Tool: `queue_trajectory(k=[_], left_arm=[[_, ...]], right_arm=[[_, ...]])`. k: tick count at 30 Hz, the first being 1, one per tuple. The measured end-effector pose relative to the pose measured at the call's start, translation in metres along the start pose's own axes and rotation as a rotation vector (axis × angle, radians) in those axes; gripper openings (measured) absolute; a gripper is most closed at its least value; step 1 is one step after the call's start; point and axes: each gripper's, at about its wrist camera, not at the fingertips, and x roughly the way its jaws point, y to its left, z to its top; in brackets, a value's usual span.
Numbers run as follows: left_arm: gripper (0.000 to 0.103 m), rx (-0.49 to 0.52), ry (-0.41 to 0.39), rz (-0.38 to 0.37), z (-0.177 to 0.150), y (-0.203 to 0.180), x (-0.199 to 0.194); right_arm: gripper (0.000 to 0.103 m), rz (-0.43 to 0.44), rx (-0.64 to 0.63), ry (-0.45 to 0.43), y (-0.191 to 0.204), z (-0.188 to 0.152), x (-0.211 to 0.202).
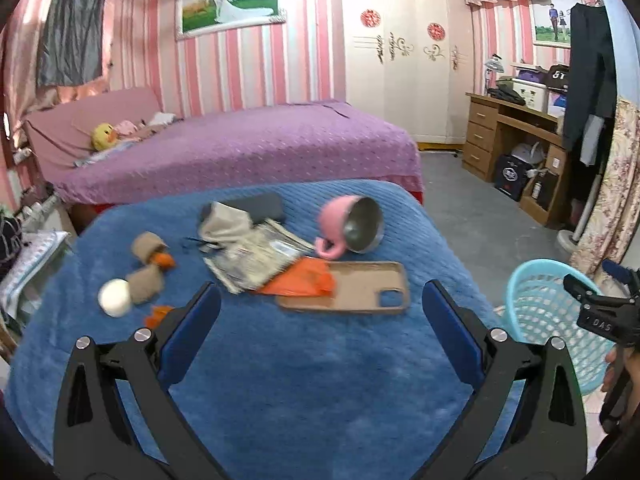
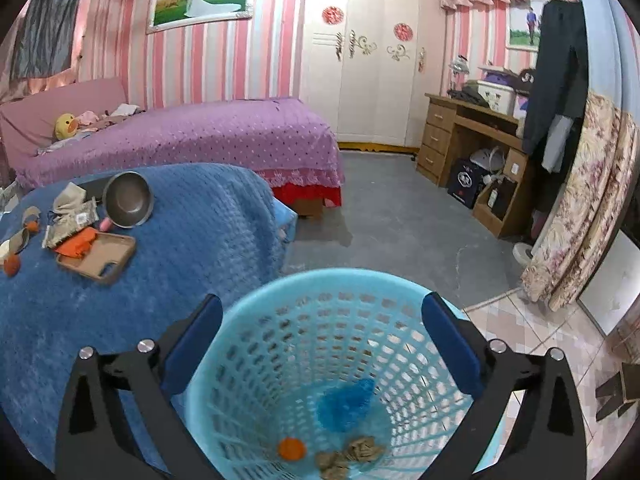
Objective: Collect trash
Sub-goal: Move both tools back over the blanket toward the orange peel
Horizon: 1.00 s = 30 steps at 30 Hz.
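Note:
My left gripper stands open with nothing between its fingers, low over a blue blanket. Just beyond it lie an orange wrapper, crumpled printed packets, two brown paper wads, a white ball and small orange scraps. My right gripper is open and empty above a light-blue mesh basket. At the basket's bottom lie an orange scrap, brown crumpled paper and a blue patch.
A tan phone case and a tipped pink cup share the blanket with the trash. The basket stands on the floor off the blanket's right side. Behind are a purple bed, a wooden desk and grey floor.

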Motion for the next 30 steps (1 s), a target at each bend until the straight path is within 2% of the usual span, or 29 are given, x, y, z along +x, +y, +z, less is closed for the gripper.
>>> queue_trajectory(k=[7,12,19,22,30], left_arm=[[0.097,-0.007,-0.012,0.035,-0.001,0.035,0.007],[0.097,0.016,-0.006,0.063,-0.016,0.050,0.021],[0.097,-0.004,0.043,0.071,-0.030,0.078,0.044],[0.097,-0.026,0.038,0.067,-0.030,0.088,0.046],[0.097,-0.076,0.090,0.128,-0.040,0.118,0.069]], right_arm=[[0.098,0.051,-0.031,-0.031,0.050,0.012,-0.004],[0.098,0.091,-0.039,-0.024,0.078,0.016,0.002],[0.098,0.116,-0.036,0.004,0.097,0.018,0.015],[0.098,0.115,-0.040,0.012,0.104,0.019,0.021],[0.098,0.124,-0.030,0.013,0.124,0.025,0.033]])
